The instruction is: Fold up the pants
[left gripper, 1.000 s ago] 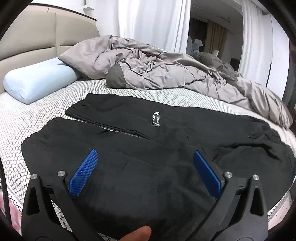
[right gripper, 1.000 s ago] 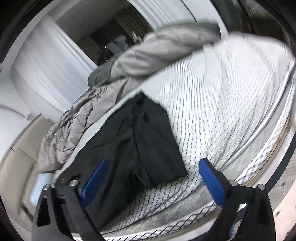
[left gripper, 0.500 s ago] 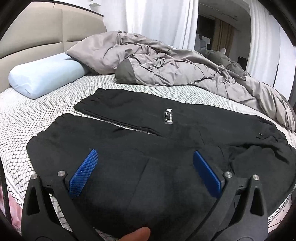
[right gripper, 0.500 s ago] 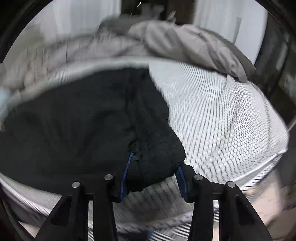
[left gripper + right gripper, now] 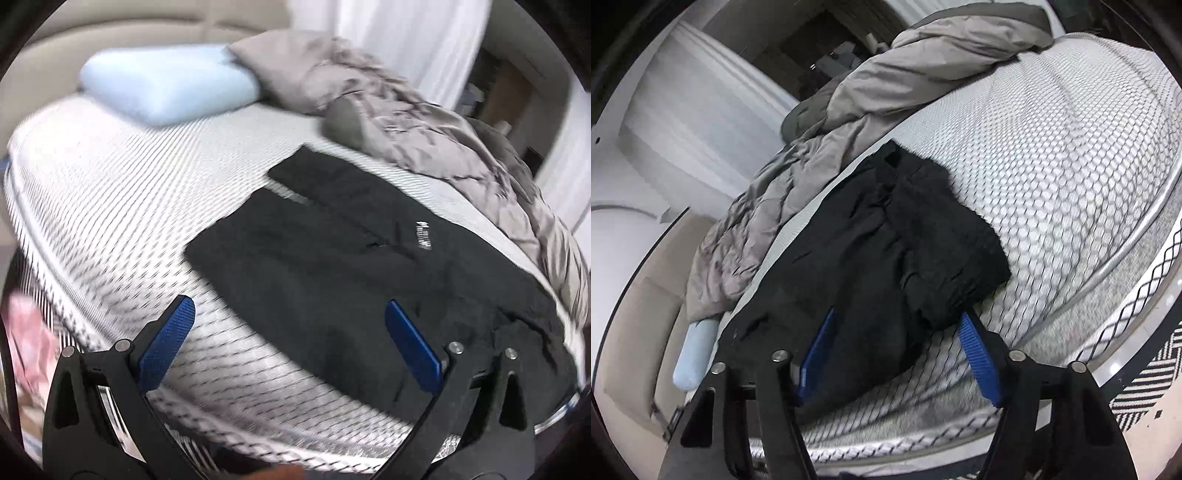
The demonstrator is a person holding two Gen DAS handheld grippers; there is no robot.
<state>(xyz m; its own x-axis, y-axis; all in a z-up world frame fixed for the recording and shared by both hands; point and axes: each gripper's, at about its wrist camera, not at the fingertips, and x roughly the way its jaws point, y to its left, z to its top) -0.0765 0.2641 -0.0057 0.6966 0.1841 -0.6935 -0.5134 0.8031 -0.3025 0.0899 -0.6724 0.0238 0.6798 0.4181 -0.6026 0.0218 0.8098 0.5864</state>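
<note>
Black pants (image 5: 354,266) lie spread on the white mesh-patterned mattress (image 5: 110,206), both legs side by side, a small white label showing on the far leg. My left gripper (image 5: 291,332) is open and empty, hovering over the near leg's cuff end. In the right wrist view the waist end of the pants (image 5: 923,243) is bunched near the mattress edge. My right gripper (image 5: 897,332) is half closed around that bunched waist corner, blue pads on either side of the cloth, with a gap still showing between them.
A crumpled grey duvet (image 5: 406,110) lies along the far side of the bed, also in the right wrist view (image 5: 886,92). A light blue pillow (image 5: 166,88) sits by the beige headboard. The mattress edge (image 5: 1126,280) and patterned floor are at right.
The left gripper swung left toward the cuff end of the pants, its view blurred. The right gripper, tight around the waist corner half a second ago, has opened wider around it.
</note>
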